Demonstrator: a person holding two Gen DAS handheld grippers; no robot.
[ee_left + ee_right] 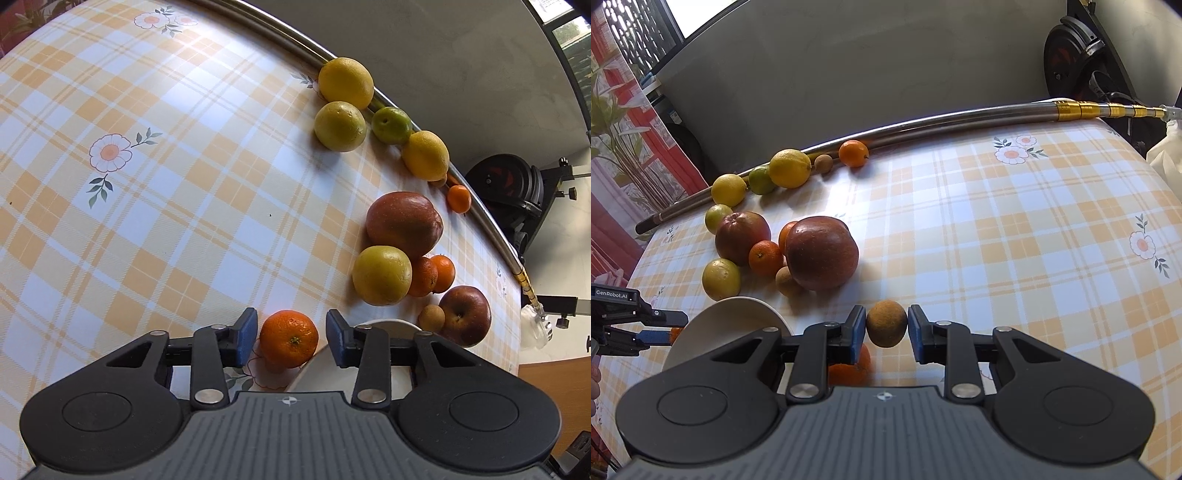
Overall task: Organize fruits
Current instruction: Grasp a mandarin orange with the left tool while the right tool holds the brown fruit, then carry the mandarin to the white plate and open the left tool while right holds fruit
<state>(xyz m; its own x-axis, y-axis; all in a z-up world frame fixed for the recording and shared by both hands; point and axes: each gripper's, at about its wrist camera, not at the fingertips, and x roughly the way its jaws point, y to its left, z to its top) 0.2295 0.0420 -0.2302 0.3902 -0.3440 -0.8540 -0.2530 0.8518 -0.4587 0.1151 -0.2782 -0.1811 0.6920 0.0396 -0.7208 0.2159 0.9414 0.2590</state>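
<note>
My worktop (1015,236) has a yellow check cloth w/ flowers, a metal pole (923,125) lies along its far edge, and a white bowl (738,317) stands near me, between my two tools. Of the fruits, two red apples (822,253) lie in a cluster w/ small oranges and yellow-green ones, and lemons (789,168) line up along the pole. My left tool (291,338) is clenched on a small orange (289,339) just beside the bowl, low over the cloth, and my right tool (886,328) is grasping a small brown round fruit (886,328), approx. above another orange (849,369).
</note>
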